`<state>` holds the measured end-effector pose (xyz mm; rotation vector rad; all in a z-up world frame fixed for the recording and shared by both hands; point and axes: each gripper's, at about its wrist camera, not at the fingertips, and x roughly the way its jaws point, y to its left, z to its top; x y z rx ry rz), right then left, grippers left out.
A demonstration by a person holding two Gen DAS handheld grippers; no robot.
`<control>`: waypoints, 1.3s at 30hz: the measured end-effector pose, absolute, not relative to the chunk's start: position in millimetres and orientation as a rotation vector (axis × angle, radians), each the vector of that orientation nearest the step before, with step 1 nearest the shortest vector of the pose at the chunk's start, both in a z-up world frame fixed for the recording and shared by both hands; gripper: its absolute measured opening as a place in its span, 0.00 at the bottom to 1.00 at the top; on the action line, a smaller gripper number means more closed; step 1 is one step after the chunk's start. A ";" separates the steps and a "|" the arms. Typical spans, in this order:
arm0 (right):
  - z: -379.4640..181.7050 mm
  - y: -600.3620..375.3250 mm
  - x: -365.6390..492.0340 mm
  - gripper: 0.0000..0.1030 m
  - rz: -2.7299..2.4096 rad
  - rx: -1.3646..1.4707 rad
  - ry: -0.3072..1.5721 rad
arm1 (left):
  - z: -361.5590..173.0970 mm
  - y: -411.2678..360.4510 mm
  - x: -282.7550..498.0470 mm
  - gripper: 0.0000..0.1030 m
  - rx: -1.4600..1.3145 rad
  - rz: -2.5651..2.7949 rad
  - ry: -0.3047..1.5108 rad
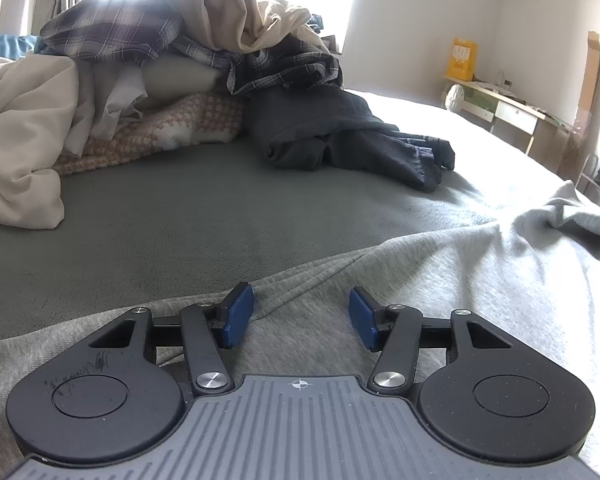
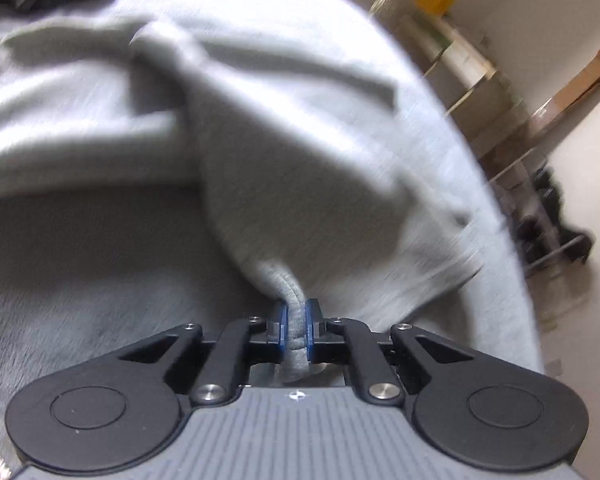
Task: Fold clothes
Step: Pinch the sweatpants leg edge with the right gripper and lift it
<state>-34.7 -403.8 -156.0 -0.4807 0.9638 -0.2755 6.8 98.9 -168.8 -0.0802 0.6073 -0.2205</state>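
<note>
1. A light grey garment (image 1: 440,280) is spread on the grey bed cover (image 1: 180,220), low and to the right in the left wrist view.
2. The left gripper (image 1: 302,316) is seen at the bottom middle of that view. Its blue pads (image 1: 240,312) are held about half apart above the grey cloth – nothing is pinched between them.
3. In the right wrist view the right gripper (image 2: 296,332) is shut tight. A thick rolled edge of the same grey garment (image 2: 296,328) is squeezed between its pads, and the cloth is pulled up from there in a tent shape.
4. A messy pile of other clothes (image 1: 140,60) is seen at the upper left of the left view, well apart from the grey garment.
5. The step in hand is judged to be the start of a fold – one edge is gripped, the other is not yet.
6. Next, a matching edge should be pinched by the left gripper, so both sides can be lifted and laid over evenly.
</note>
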 end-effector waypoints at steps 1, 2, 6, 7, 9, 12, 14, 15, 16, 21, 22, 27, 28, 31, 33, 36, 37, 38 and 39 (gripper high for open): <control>-147.3 -405.4 -30.9 0.08 -0.291 -0.502 0.924 | -168.7 98.9 6.9 0.52 -0.080 -0.220 0.607; -135.2 -409.1 -24.4 0.08 -0.310 -0.507 0.889 | -168.7 98.9 6.9 0.52 -0.081 -0.219 0.607; -90.8 -428.8 12.6 0.08 -0.392 -0.549 0.767 | -169.0 98.7 7.3 0.52 -0.080 -0.215 0.607; -82.3 -435.6 25.6 0.08 -0.410 -0.559 0.749 | -168.9 98.6 7.4 0.52 -0.080 -0.214 0.608; -65.3 -449.1 51.6 0.08 -0.447 -0.580 0.712 | -168.7 98.4 7.8 0.52 -0.079 -0.212 0.611; -51.3 -466.3 97.2 0.08 -0.474 -0.594 0.695 | -168.4 98.5 9.6 0.52 -0.076 -0.209 0.618; -54.3 -473.7 128.5 0.08 -0.470 -0.622 0.709 | -168.1 98.5 10.8 0.52 -0.075 -0.207 0.622; -58.8 -475.4 142.6 0.08 -0.465 -0.637 0.723 | -168.0 98.6 11.4 0.53 -0.074 -0.206 0.625; -63.3 -477.2 156.8 0.08 -0.459 -0.652 0.736 | -168.0 98.4 12.0 0.53 -0.072 -0.204 0.627; -106.4 -477.5 218.1 0.08 -0.413 -0.702 0.828 | -168.2 97.3 15.3 0.53 -0.059 -0.198 0.639; -116.1 -477.7 228.6 0.08 -0.407 -0.706 0.847 | -167.9 97.2 16.0 0.53 -0.057 -0.197 0.643; -153.2 -483.2 268.8 0.08 -0.393 -0.713 0.921 | -166.6 96.8 19.3 0.54 -0.044 -0.199 0.660; -159.8 -483.6 275.0 0.08 -0.384 -0.717 0.932 | -166.4 96.7 19.9 0.54 -0.043 -0.199 0.663; -180.9 -485.4 290.6 0.08 -0.375 -0.693 0.973 | -165.9 95.9 21.9 0.54 -0.036 -0.201 0.673; -191.5 -487.5 297.6 0.08 -0.371 -0.683 0.996 | -165.9 95.8 22.9 0.54 -0.032 -0.204 0.676; -195.3 -494.1 303.1 0.16 -0.402 -0.609 0.983 | -166.5 96.1 23.9 0.55 -0.028 -0.207 0.678; -192.6 -498.4 303.7 0.24 -0.418 -0.568 0.969 | -166.7 96.1 24.1 0.55 -0.028 -0.208 0.677; -189.8 -502.7 304.4 0.28 -0.434 -0.526 0.955 | -166.9 96.1 24.1 0.55 -0.027 -0.209 0.676; -182.4 -508.6 302.7 0.32 -0.460 -0.476 0.919 | -167.1 96.1 24.1 0.55 -0.026 -0.209 0.675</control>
